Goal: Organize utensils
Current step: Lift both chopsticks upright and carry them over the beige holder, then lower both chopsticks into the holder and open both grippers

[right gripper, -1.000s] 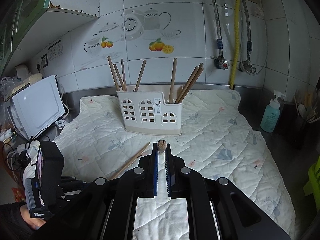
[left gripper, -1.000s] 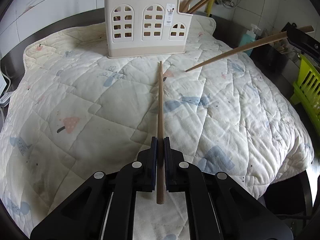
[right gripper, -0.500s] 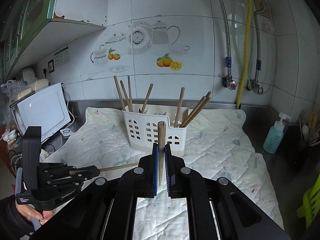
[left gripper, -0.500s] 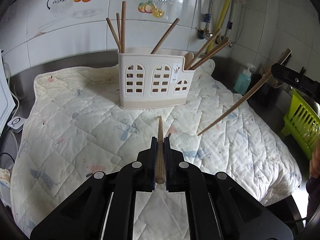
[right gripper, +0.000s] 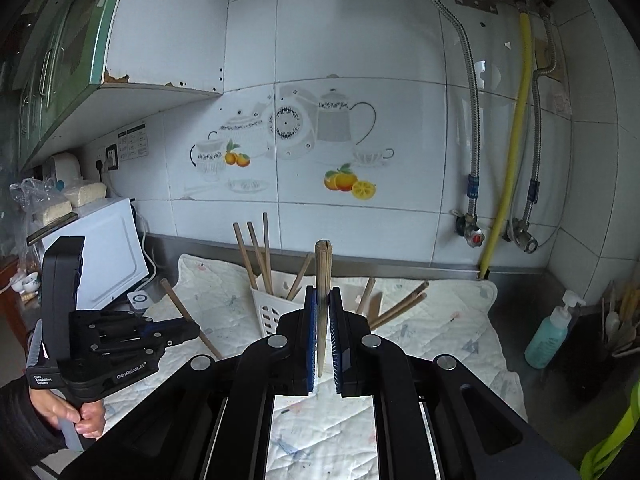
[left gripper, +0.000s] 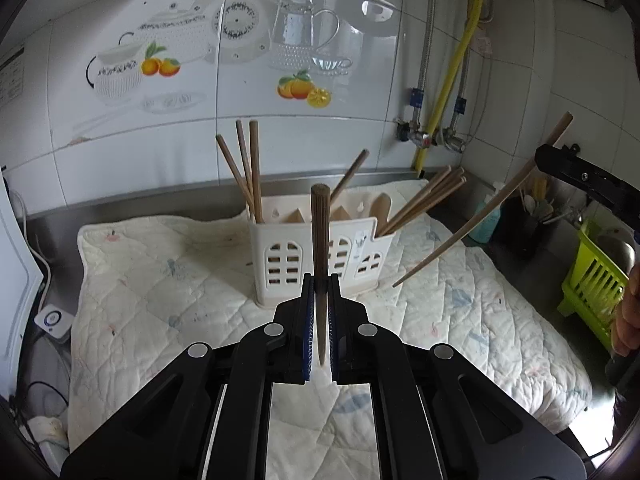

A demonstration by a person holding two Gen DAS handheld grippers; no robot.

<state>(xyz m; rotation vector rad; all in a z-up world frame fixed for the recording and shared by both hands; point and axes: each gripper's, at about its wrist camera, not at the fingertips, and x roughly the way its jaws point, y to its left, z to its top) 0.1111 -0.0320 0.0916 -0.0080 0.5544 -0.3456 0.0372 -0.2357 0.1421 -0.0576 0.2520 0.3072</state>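
A cream utensil holder with arched cut-outs stands on the quilted mat, with several wooden chopsticks leaning in its compartments. My left gripper is shut on a dark wooden chopstick that stands upright before the holder. In the right wrist view my right gripper is shut on a lighter chopstick, also upright, with the holder behind it. The same right-hand chopstick slants across the right of the left wrist view. The left gripper and its chopstick show at the left.
A white appliance sits at the left of the counter. A teal soap bottle and a dark utensil pot stand at the right, a green rack beyond the mat's edge. Pipes run down the tiled wall.
Both grippers have risen from the mat with their chopsticks. Each chopstick has swung from lying forward to standing nearly upright in the jaws. The wall now fills the upper views.
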